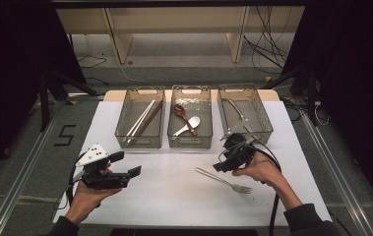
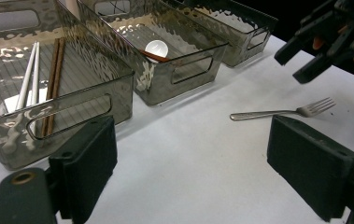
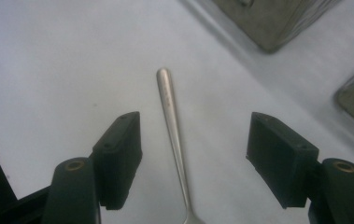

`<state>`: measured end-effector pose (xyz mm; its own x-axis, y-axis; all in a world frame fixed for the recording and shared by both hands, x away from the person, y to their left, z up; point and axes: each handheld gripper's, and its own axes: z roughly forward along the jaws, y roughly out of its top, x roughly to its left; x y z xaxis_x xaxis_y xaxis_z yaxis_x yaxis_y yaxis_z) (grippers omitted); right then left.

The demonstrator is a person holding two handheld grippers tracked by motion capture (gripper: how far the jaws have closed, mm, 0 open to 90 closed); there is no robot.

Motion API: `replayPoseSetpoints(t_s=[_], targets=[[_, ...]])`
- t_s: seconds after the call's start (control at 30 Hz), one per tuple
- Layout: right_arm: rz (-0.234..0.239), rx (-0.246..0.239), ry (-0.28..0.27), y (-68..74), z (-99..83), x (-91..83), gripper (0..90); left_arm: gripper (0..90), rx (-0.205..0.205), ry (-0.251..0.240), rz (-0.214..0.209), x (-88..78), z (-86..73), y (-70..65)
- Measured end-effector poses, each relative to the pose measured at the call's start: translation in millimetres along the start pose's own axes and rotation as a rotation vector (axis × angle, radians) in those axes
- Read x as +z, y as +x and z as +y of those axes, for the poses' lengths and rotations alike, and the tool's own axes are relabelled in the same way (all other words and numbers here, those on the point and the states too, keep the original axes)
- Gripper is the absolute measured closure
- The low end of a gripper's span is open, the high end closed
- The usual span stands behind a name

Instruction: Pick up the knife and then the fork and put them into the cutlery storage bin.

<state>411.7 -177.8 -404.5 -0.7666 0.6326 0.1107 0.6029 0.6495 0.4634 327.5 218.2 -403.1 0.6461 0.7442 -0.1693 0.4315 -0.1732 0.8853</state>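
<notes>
Nearest us, our left gripper (image 1: 127, 164) hangs above the white table (image 1: 174, 196) with its jaws wide apart and nothing between them. Our right gripper (image 3: 193, 158) has its jaws spread to either side of the fork (image 3: 173, 135), which lies flat on the table, untouched. Beyond stand three trays (image 1: 190, 124): chopsticks (image 1: 142, 120), spoons (image 1: 186, 122), another fork (image 1: 237, 112).
</notes>
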Motion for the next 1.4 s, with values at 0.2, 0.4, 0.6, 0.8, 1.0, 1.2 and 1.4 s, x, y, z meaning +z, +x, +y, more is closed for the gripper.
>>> replayPoseSetpoints(t_s=[0.2,0.4,0.6,0.8,1.0,1.2,1.4], targets=[[-0.013,-0.03,0.093,4.1,-8.2,16.3,39.7,15.4,0.0,0.0,-0.001,0.2,0.0,0.1],[-0.014,-0.037,0.146,6.5,-13.6,25.9,42.6,15.4,-0.004,-0.004,0.002,-0.3,0.0,0.2],[-0.018,-0.04,0.177,4.9,-18.3,31.2,46.1,15.5,0.001,0.0,0.001,0.0,0.0,0.4],[-0.013,-0.041,0.203,5.5,-20.2,34.8,51.2,15.4,0.005,0.002,0.003,0.1,-0.2,0.5],[-0.011,-0.044,0.221,5.9,-21.8,38.2,57.9,15.5,0.005,0.002,0.003,0.0,-0.2,0.6],[-0.003,-0.049,0.241,6.8,-23.1,40.9,63.3,15.4,0.006,0.002,0.004,0.0,-0.2,0.5],[-0.005,-0.053,0.257,6.7,-24.3,43.0,66.5,15.4,0.006,0.002,0.004,0.1,-0.2,0.5]])
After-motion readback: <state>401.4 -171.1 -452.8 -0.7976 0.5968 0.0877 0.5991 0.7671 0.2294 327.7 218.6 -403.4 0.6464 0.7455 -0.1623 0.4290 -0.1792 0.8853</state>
